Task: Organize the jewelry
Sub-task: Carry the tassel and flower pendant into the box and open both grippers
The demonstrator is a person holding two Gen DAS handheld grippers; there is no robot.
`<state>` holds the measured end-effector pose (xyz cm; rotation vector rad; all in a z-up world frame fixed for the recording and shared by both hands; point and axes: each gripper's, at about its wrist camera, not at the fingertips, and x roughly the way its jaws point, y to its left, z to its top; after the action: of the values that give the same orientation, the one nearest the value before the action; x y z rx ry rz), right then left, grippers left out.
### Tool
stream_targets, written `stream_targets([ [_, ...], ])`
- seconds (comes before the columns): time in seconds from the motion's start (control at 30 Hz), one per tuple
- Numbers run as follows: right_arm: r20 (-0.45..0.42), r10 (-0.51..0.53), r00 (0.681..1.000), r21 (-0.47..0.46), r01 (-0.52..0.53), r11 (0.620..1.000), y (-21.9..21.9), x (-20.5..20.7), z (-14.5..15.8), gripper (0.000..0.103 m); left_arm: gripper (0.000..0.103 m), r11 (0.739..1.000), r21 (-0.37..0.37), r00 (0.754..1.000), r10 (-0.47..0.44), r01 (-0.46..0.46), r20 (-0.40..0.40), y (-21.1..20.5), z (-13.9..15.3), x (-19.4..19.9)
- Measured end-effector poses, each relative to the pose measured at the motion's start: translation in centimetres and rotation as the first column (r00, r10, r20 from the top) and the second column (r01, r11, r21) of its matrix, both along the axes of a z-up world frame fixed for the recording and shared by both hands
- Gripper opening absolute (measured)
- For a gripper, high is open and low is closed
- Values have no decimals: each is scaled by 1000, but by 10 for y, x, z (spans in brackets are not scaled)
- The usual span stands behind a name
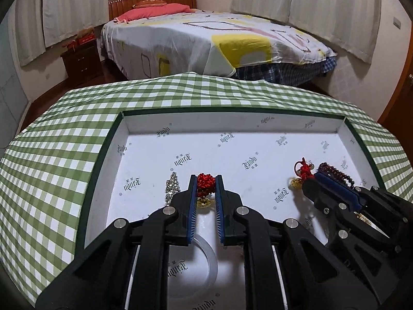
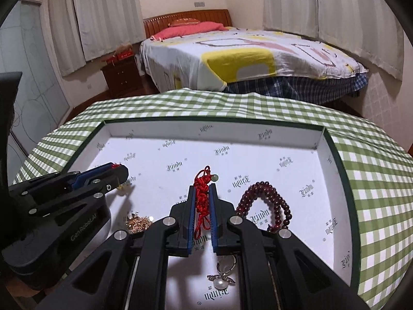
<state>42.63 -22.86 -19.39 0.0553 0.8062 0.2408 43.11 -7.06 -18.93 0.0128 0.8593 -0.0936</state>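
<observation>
My left gripper (image 1: 206,184): pads pinched on a red knotted ball charm (image 1: 205,184), its gold pendant (image 1: 204,202) hanging just below, over the white tray (image 1: 144,160). My right gripper (image 2: 202,193): clamped on a red cord knot (image 2: 201,196), a pale bead (image 2: 214,178) at its far end. Near left of my left gripper: rhinestone piece (image 1: 172,186). Right of my right gripper: dark red bead bracelet (image 2: 268,204). Nearest me: pearl brooch (image 2: 221,280); gold cluster (image 2: 138,223) to its left. Tray rests on green checked cloth (image 1: 64,134).

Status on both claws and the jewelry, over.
Left claw shut on red knot charm. Right claw shut on red cord. Both over tray. Nothing blocking.
</observation>
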Motion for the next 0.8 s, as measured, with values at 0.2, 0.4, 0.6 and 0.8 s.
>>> stream_targets([
  [0.2, -14, 1, 1000, -8, -2, 1000, 1, 2, -1, 10, 14, 1000, 5, 1000, -10, 10, -16, -3, -4, 1],
  [0.4, -19, 4, 1000, -9, -4, 1000, 2, 5, -3, 11, 14, 1000, 10, 999, -29, 30, -15, -6, -5, 1],
  [0.6, -19, 8, 1000, -8, -9, 1000, 3, 6, -3, 13, 15, 999, 11, 999, -32, 32, -14, -7, -5, 2],
  [0.8, -18, 12, 1000, -7, -13, 1000, 4, 5, -3, 16, 15, 999, 28, 999, -43, 43, -4, -11, -4, 0],
])
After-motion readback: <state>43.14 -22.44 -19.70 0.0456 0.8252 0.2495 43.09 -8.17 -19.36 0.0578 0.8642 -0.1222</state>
